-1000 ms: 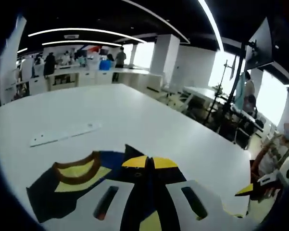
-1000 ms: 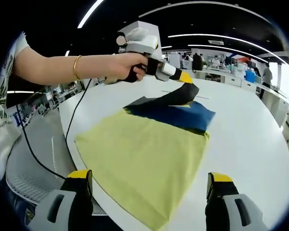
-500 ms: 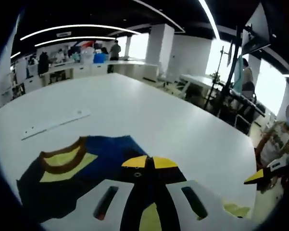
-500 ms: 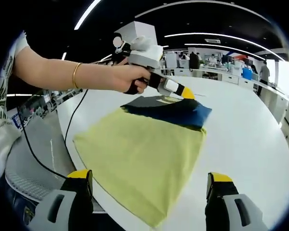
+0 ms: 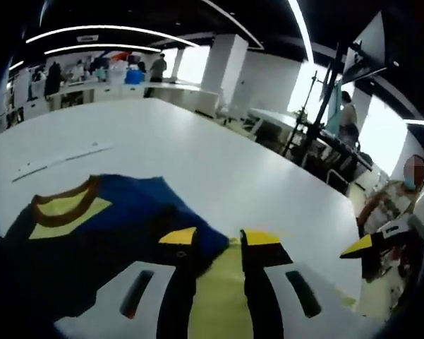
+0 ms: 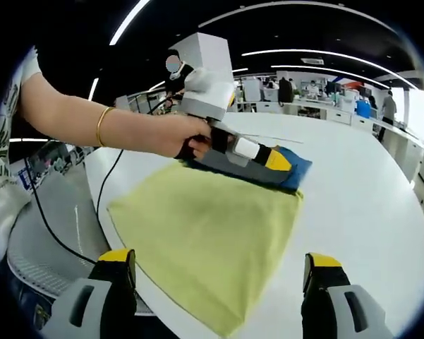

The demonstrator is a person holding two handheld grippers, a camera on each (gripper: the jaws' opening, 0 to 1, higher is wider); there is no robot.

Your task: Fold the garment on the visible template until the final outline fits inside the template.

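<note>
The garment lies flat on the white table (image 6: 367,183). Its yellow-green body (image 6: 212,226) faces me in the right gripper view, and its blue upper part (image 6: 298,167) is folded at the far end. A brown collar with a yellow panel (image 5: 60,206) marks the blue part (image 5: 120,233). My left gripper (image 5: 220,240) is open low over the cloth, with yellow-green fabric showing between its jaws. A hand holds the left gripper (image 6: 276,161) down on the blue part. My right gripper (image 6: 219,265) stands wide open and empty at the garment's near edge, and the right gripper (image 5: 370,247) also appears at the right.
A long white strip (image 5: 56,159) lies on the table beyond the garment. A black cable (image 6: 70,233) runs off the table's left edge beside a person's arm (image 6: 92,120). Desks, stands and people fill the room behind.
The left gripper lowered the lifted dark part of the garment onto the table and its jaws came apart, letting go of the cloth. The right gripper stayed in place.
</note>
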